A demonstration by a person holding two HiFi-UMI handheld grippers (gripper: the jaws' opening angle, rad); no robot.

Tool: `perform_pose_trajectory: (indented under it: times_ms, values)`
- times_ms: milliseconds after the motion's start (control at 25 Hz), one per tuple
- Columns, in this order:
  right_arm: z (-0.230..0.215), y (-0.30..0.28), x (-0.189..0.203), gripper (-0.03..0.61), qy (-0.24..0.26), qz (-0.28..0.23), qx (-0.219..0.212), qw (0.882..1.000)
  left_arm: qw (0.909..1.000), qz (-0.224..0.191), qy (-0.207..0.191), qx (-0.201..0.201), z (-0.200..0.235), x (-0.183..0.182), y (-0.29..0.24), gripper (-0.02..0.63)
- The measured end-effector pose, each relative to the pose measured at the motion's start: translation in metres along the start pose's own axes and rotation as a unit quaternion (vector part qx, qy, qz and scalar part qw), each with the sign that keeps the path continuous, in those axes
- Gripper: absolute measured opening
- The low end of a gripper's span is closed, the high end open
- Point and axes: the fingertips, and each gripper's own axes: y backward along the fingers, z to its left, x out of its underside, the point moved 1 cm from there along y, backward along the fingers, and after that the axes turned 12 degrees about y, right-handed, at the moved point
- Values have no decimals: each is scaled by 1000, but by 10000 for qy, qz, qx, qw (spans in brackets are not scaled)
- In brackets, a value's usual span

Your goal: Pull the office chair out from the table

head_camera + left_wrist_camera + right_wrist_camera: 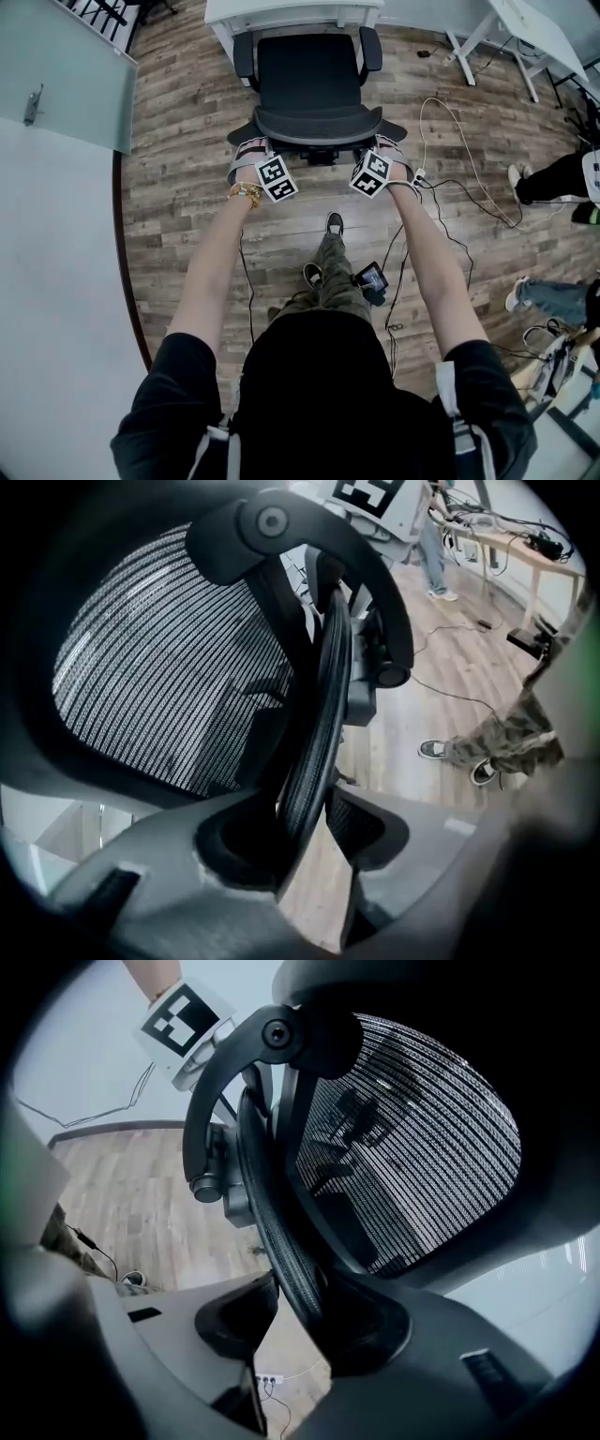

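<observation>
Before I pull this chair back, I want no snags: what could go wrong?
The cable and power strip lie on the floor right of the chair; it could roll onto them. The left gripper and right gripper clamp only the thin backrest rim, which could slip from the jaws. Your shoe stands in the chair's path.

Head view: you had bright, even room light; shadows on the wooden floor (187, 141) around the office chair (314, 80) were faint.
Edges: the lens bent the straight lines at the corners.
Gripper views: a dark round border closed in both pictures.
Focus: the left gripper (300, 799) and right gripper (305, 1279) were blurred near the lens, while the mesh back (159, 639) was sharp.
Brightest part: the pale wall (75, 1044) in your right gripper view looked a little washed out.
</observation>
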Motion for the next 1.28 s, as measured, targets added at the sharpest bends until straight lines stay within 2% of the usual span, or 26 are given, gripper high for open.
perform_pose_trajectory:
  times_ms: [680, 1280]
  values:
    - [58, 43, -8, 146, 30, 43, -25, 10000, 9998, -118, 15, -160, -47, 24, 50, 183]
    - [98, 78, -3, 147, 90, -51, 6, 9999, 9987, -343, -42, -378, -89, 29, 89, 189]
